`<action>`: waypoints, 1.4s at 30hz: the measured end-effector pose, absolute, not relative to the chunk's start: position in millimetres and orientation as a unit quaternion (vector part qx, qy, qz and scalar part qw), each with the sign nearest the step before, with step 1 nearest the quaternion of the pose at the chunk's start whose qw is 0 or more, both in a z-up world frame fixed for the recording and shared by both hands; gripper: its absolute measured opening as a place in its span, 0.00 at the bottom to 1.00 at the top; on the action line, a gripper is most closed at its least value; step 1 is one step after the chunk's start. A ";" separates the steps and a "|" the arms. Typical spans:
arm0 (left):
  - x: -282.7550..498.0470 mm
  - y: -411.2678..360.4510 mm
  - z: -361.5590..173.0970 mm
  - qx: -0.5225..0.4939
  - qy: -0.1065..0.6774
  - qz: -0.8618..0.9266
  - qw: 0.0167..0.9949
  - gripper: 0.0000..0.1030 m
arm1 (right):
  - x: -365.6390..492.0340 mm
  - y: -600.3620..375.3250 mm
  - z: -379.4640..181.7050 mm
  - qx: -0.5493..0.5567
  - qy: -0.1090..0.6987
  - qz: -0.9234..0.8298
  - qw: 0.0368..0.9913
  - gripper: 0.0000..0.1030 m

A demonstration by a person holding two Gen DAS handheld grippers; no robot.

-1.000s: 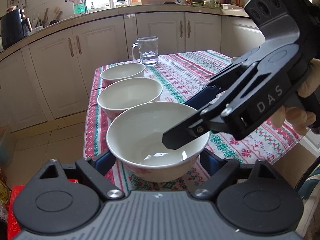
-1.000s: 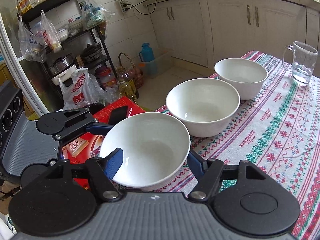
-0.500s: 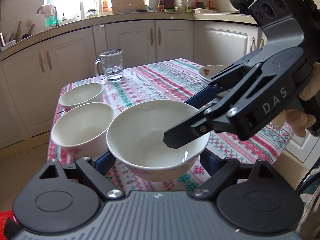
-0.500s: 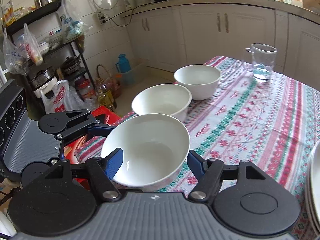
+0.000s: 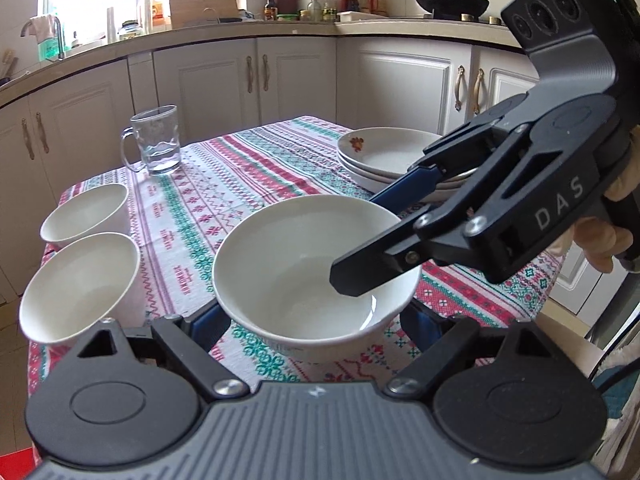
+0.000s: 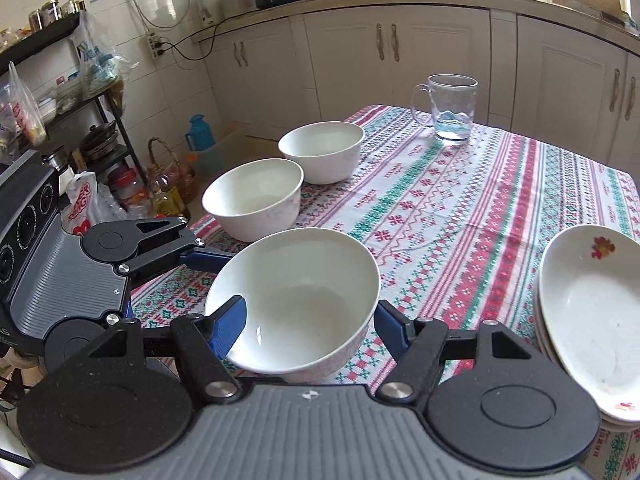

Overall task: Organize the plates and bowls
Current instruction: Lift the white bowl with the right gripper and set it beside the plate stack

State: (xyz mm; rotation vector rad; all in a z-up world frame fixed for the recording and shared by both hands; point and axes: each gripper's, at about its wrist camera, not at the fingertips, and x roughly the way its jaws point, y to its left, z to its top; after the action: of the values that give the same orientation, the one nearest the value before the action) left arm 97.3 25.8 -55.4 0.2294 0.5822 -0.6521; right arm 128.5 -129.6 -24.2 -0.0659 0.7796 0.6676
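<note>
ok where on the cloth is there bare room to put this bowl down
The widest bare cloth runs down the middle, bordered by the mug at the far end, the two bowls on the left and the plate stack on the right. The left edge by those bowls is crowded.
</note>
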 end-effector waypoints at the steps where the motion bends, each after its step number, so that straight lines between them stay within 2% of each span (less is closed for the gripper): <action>1: 99.0 24.0 -56.5 0.111 0.283 -0.317 0.898 0.88 | 128.0 -131.8 -24.4 -0.031 0.373 0.317 0.872 0.73; 23: 102.6 9.2 -62.6 0.123 0.291 -0.332 0.889 0.88 | 129.2 -148.5 -36.2 -0.020 0.390 0.298 0.871 0.74; 26: 101.9 7.3 -63.3 0.130 0.287 -0.331 0.889 0.88 | 129.8 -149.1 -36.8 -0.012 0.391 0.301 0.870 0.80; 31: 100.4 11.4 -62.8 0.122 0.286 -0.328 0.892 0.96 | 127.3 -148.5 -32.8 -0.009 0.377 0.300 0.876 0.98; 42: 83.9 47.1 -51.9 0.113 0.283 -0.274 0.912 0.96 | 126.4 -139.4 -19.5 -0.027 0.361 0.295 0.884 1.00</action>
State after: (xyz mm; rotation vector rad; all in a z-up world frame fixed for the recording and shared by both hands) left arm 83.9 47.1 -51.9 0.2332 0.5837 -0.5641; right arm 126.4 -139.4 -19.5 -0.0565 0.7512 0.6148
